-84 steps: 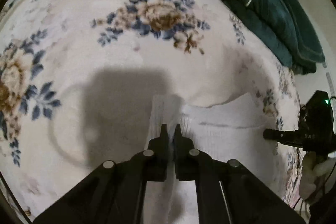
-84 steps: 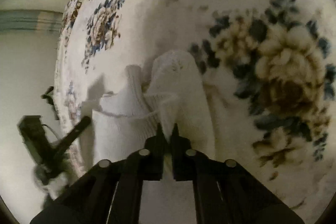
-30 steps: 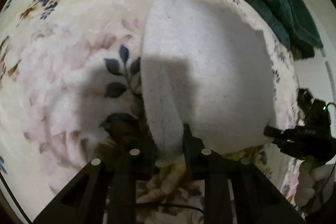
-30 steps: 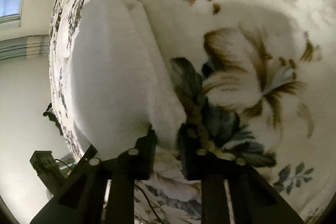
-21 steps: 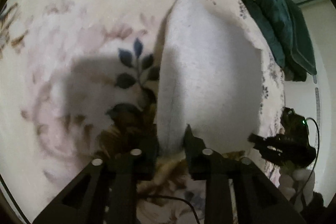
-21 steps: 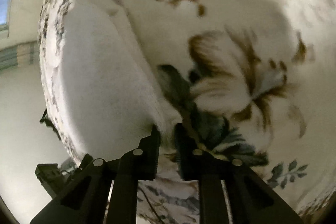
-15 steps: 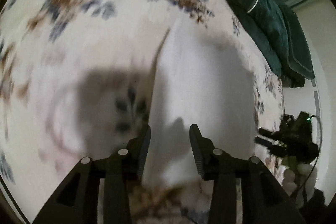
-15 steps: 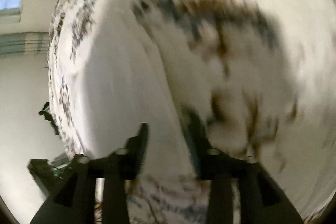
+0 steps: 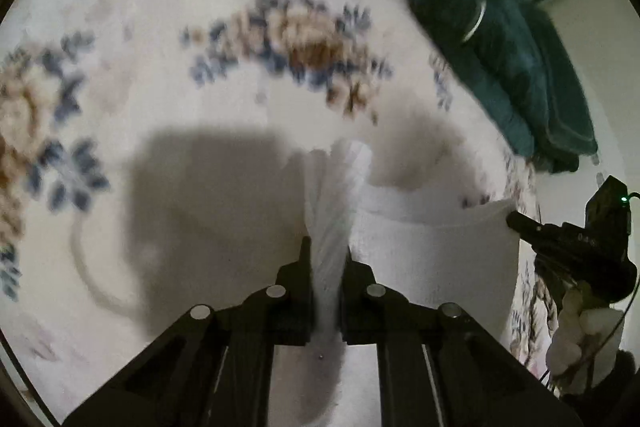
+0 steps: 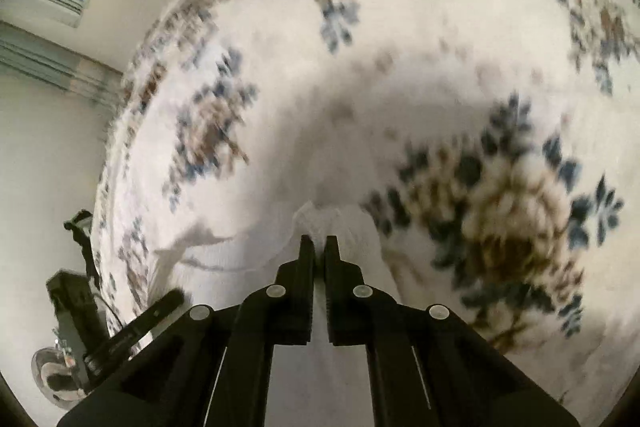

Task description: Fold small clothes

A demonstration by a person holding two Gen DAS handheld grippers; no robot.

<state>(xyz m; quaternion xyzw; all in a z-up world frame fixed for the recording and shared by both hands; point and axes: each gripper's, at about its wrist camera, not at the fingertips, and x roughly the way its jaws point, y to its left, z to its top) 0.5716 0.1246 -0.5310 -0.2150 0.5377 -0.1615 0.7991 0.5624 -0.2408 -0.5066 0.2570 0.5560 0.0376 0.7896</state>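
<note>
A: Far along with the folding?

B: Hard to say exactly. Somewhere in the middle, judging from how the cloth hangs. Left gripper (image 9: pixel 326 255) clenched on a bunched edge of the white garment (image 9: pixel 432 259); right gripper (image 10: pixel 316 247) pinched tight on another gathered edge of it.

A: And the garment itself, where?

B: Held up between both grippers, above the floral bedspread (image 9: pixel 160 75), not laid flat. Stretched from one gripper across to the other, with a dip in the upper edge between them. Lower part hidden behind the fingers, so impossible to tell whether touching the bedspread.

A: Any fold already made?

B: Cannot tell with certainty. Some doubled layers visible near the left gripper, but much motion blur in both views. No finished, flat, folded shape to see anywhere.

A: So what remains?

B: Probably most of it: to lay the cloth down, to bring one part over the other, to press flat, then to release. Only a judgement, of course.

A: Other clothes waiting?

B: A dark green garment (image 9: pixel 512 67) at the far edge of the bedspread, well apart from the white one. Already folded or not, unclear.
</note>
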